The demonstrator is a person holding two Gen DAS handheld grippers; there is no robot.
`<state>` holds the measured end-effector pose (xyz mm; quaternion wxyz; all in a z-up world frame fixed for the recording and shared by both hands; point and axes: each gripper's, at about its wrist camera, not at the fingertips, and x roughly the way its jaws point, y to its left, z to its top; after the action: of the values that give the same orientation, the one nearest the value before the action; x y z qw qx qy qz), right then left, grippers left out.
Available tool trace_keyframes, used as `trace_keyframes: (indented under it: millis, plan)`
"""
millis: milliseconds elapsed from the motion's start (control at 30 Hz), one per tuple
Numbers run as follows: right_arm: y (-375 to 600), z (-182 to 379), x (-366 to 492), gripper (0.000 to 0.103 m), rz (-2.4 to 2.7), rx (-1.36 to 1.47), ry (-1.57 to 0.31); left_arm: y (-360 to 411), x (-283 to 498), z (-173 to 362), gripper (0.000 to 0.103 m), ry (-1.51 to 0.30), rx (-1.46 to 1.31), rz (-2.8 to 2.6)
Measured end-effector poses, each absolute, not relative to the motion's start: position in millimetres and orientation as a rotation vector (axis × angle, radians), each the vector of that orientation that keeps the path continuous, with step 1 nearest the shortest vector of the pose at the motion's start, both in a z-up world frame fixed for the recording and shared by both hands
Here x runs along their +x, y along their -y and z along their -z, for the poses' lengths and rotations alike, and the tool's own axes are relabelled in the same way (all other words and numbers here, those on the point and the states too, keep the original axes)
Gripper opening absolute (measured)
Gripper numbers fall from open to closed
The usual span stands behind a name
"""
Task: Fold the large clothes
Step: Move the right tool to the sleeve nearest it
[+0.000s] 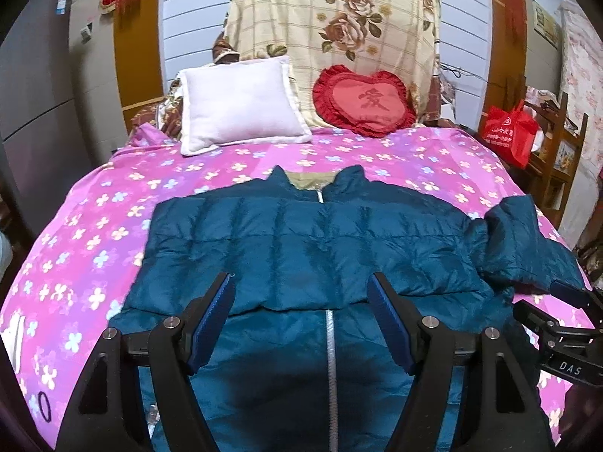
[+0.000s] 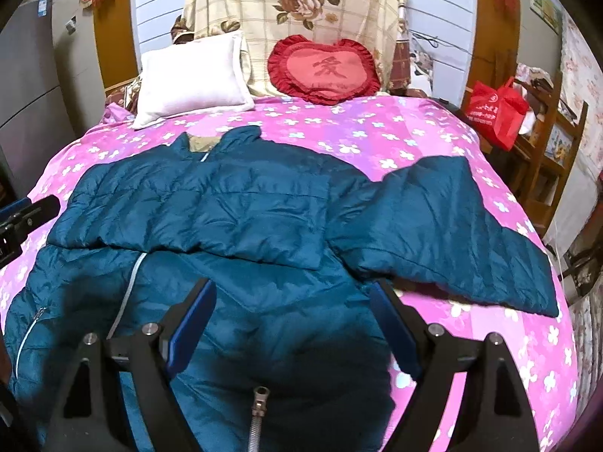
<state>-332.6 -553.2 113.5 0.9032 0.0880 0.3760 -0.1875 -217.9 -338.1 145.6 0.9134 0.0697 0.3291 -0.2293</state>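
A dark teal quilted puffer jacket (image 1: 301, 241) lies front-up across the near half of the bed with the pink flowered sheet (image 1: 94, 226), collar toward the white square pillow (image 1: 241, 103) and red heart-shaped cushion (image 1: 363, 101) at the head edge. One sleeve appears already laid flat across the chest, probably to square the body off; the other teal sleeve (image 2: 452, 233) trails toward the bed's right edge, apparently the next part to fold in. The left gripper (image 1: 301, 301) hovers over the silver zipper (image 1: 331, 358) with jaws spread and holding nothing. The right gripper (image 2: 294, 309) also has its jaws spread and empty, above the jacket's lower right side, the loose sleeve lying just beyond.
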Motion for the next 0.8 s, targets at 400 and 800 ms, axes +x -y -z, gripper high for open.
trace_keyframes:
  millis: [400,800]
  plan:
    - [591.3,-98.9,-349.9,0.087,0.477,0.179,-0.795,355.7,-218.8,-125.2,0.051,-0.734,0.129,0.501]
    - [617.0,-79.2,-348.4,0.087,0.503,0.213,-0.816,365.6,-207.6,-112.6,0.051,-0.759,0.11,0.499]
